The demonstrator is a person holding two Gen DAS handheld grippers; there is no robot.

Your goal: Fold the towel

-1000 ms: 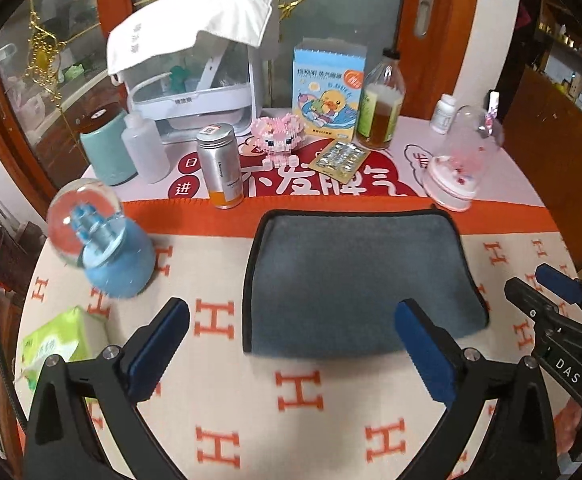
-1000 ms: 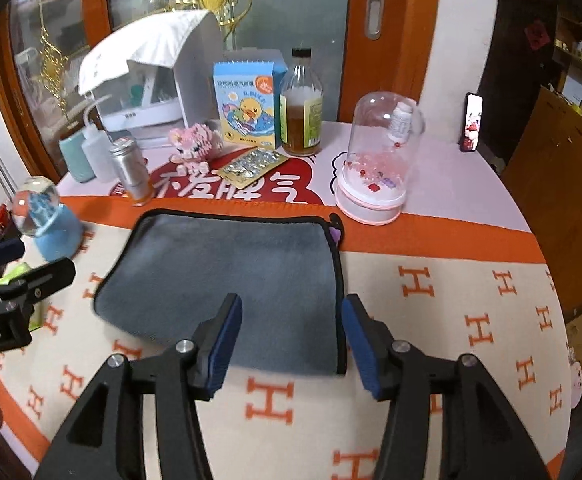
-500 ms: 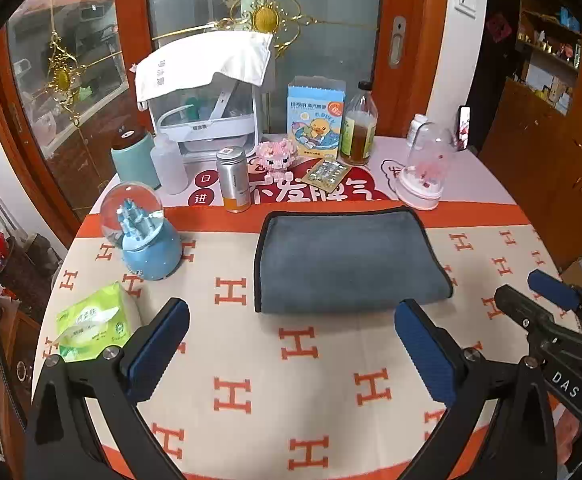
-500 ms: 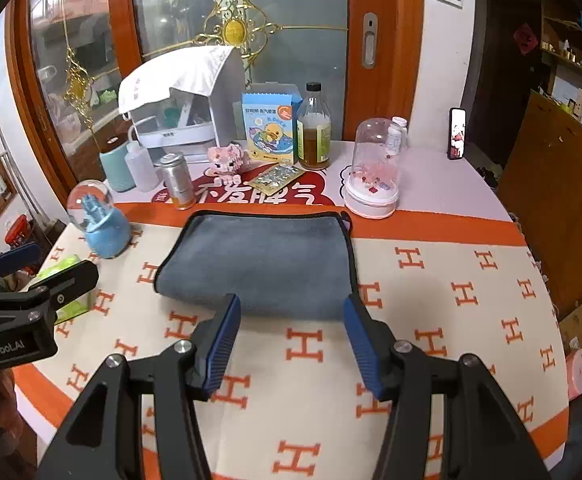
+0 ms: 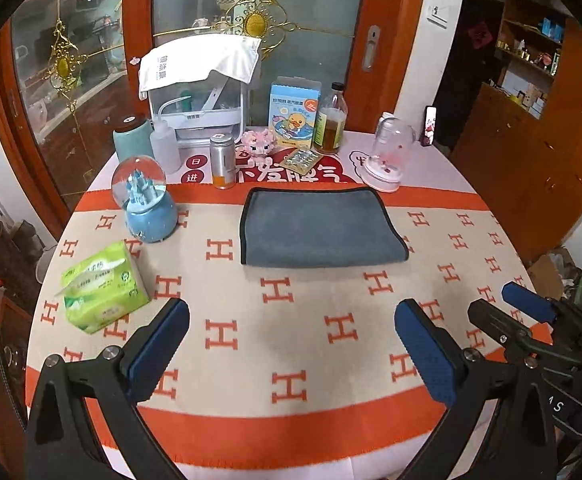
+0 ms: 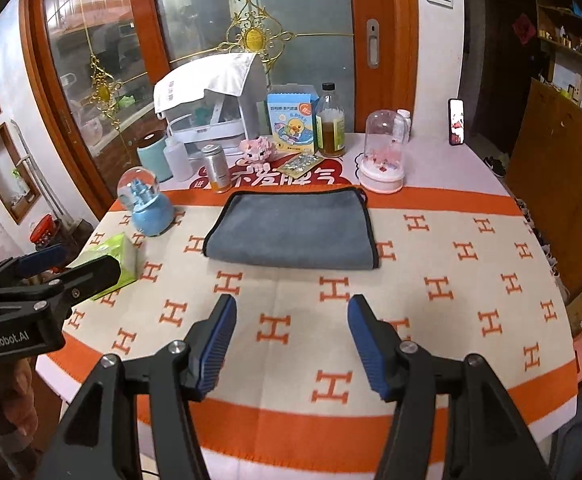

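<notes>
Left wrist view: grey towel (image 5: 319, 227) lay folded in a flat rectangle on the far half of the round table, near fold edge smooth, black-trimmed edges along the left and back.
Right wrist view: same towel (image 6: 295, 227), trimmed edges at right and back, no corner lifted.
Left gripper (image 5: 293, 344): hovered low over the near cloth, jaws spread wide, nothing held, well short of the towel.
Right gripper (image 6: 289, 340): likewise parted and empty, well short of the towel's near edge; also seen at the right edge of the left wrist view (image 5: 531, 320).
Change over the last second: pulled back from directly above the towel to the near side of the table; towel shape unchanged throughout.
Meaning for the task: read as a fold already finished and released, or a pause before another fold; which of the two cannot be told.
Surroundings: orange-and-cream tablecloth (image 5: 331, 432) beneath; snow globe (image 5: 147, 204) and tissue pack (image 5: 103, 288) to the left, metal can (image 5: 222, 160), amber bottle (image 5: 331, 120) and glass dome (image 5: 389, 156) behind, all clear of the towel.
</notes>
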